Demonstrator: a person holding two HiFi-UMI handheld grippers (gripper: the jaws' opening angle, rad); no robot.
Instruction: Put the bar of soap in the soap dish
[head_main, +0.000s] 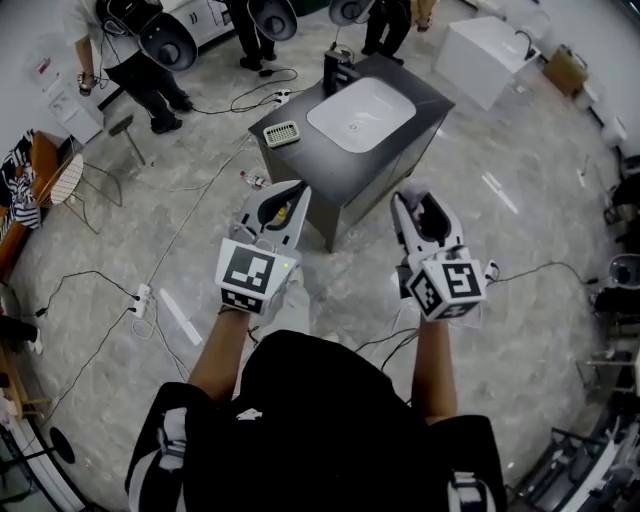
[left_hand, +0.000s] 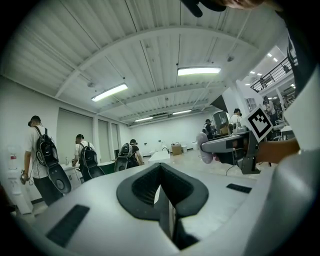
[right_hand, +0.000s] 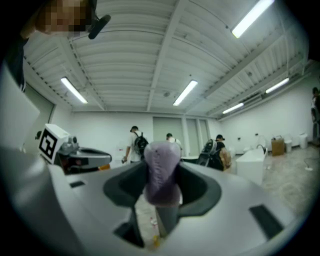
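Presently, soap bar (right_hand: 161, 170) in right gripper (head_main: 421, 206), soap dish (head_main: 281, 133) beside sink (head_main: 362, 114)

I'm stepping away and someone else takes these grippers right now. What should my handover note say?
Left gripper: shut, empty, held in the air.
Right gripper: shut on the pale purple bar of soap.
The slatted rectangular soap dish looks empty. It sits on the dark cabinet, left of the white sink basin, ahead of both grippers.
Done: soap in grip.
Left: carry it over and set it in the dish.
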